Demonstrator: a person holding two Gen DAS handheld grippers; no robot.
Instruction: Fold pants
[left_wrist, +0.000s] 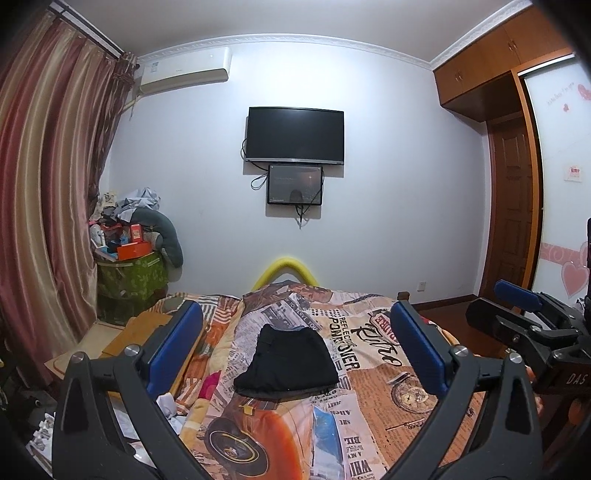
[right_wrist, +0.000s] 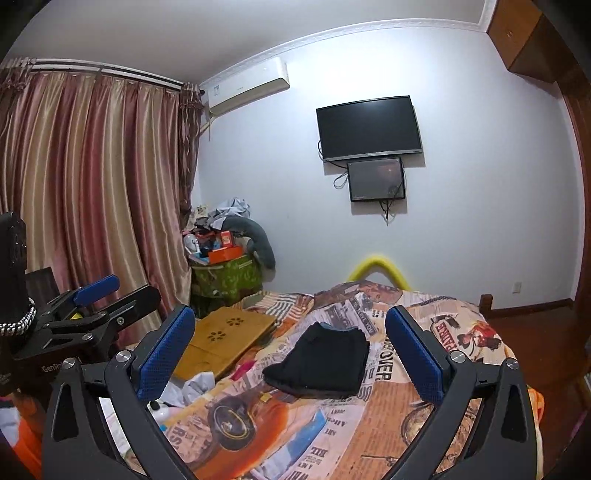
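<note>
So the black pants (left_wrist: 286, 363) sit folded in a compact stack mid-bed on the printed bedspread (left_wrist: 388, 376). We reckon they're soft, light and floppy; best grabbed by an outer edge. Left gripper (left_wrist: 295, 350) and right gripper (right_wrist: 290, 354) both gape wide, empty. Under-layers are hidden.

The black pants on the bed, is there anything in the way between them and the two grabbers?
Nothing visible. The pants lie folded on the bedspread, and only bare bedspread lies between them and the open left gripper and open right gripper. The wooden tray sits off to the left side.
</note>
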